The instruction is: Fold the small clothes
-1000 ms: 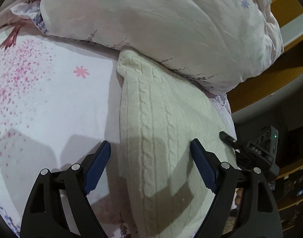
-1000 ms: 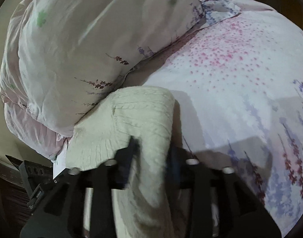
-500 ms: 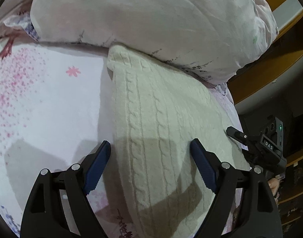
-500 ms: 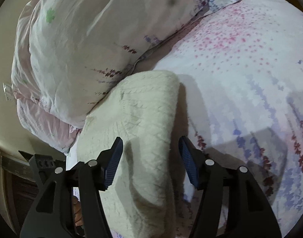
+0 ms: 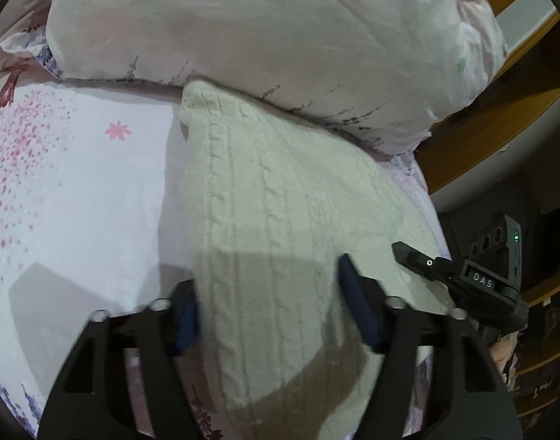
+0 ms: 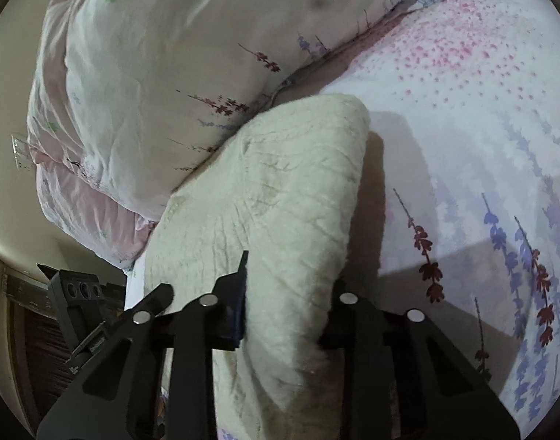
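A cream cable-knit sweater (image 5: 280, 220), folded into a thick bundle, lies on the flowered bed sheet (image 5: 78, 201) against a big pillow. My left gripper (image 5: 268, 315) straddles its near end, jaws wide, closing in on the knit. In the right wrist view the sweater (image 6: 291, 201) bulges up between the jaws of my right gripper (image 6: 287, 304), which press on its folded edge. The right gripper also shows in the left wrist view (image 5: 474, 275), at the sweater's right side.
A large floral pillow or duvet (image 5: 280, 36) lies over the sweater's far edge. The wooden bed frame (image 5: 500, 117) and dark floor are to the right. The bed's edge and a beige wall (image 6: 8, 183) show left in the right wrist view.
The right gripper opened half a second ago and has now closed in on the sweater's fold. The left gripper's jaws have narrowed and moved forward over the sweater.
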Motion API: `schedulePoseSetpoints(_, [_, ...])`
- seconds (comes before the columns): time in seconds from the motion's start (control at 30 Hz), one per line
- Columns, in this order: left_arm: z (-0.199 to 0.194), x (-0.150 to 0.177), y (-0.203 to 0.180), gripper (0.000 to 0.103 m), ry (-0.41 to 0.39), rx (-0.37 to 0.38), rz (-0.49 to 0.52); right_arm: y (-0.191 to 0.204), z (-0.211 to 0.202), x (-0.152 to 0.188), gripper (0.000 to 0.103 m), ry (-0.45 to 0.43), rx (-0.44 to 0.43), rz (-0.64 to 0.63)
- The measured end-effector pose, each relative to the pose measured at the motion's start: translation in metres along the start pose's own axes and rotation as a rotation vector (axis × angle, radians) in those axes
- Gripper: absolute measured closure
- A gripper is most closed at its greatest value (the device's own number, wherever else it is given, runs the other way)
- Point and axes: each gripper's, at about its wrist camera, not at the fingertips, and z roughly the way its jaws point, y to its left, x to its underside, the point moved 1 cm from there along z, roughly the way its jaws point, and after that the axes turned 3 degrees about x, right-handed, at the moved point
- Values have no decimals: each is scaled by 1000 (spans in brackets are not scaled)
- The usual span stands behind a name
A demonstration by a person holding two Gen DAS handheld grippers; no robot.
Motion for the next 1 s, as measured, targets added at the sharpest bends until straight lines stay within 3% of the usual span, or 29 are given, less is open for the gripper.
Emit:
schedulePoseSetpoints(0.03, [-4,-1,2,59,-5,21,-3,3,-3,0,78,-12,-6,-2])
schedulePoseSetpoints(0.1, [-15,-3,4,64,-8,78,-17,9,-11,1,79,-31,-25,-14])
schedulePoseSetpoints(0.33, [-68,3,11,66,-50,113,29,74,-28,25,80,-72,-82,-153])
schedulePoseSetpoints(0.53, [-131,10,48,65,-108,86,45,134,-6,63,80,-64,-125,-294])
schedulePoseSetpoints(0.67, [-153,19,90,63,-140,31,3,155,39,84,79,0,-90,-362])
schedulePoseSetpoints(0.77, [-137,26,129,58,-92,-20,-108,150,84,91,73,104,12,-341])
schedulePoseSetpoints(0.87, [-137,34,150,52,-105,35,-177,141,84,87,63,117,-30,-268])
schedulePoseSetpoints(1.0, [-145,34,142,45,-130,-11,-131,136,67,70,56,51,-27,-214])
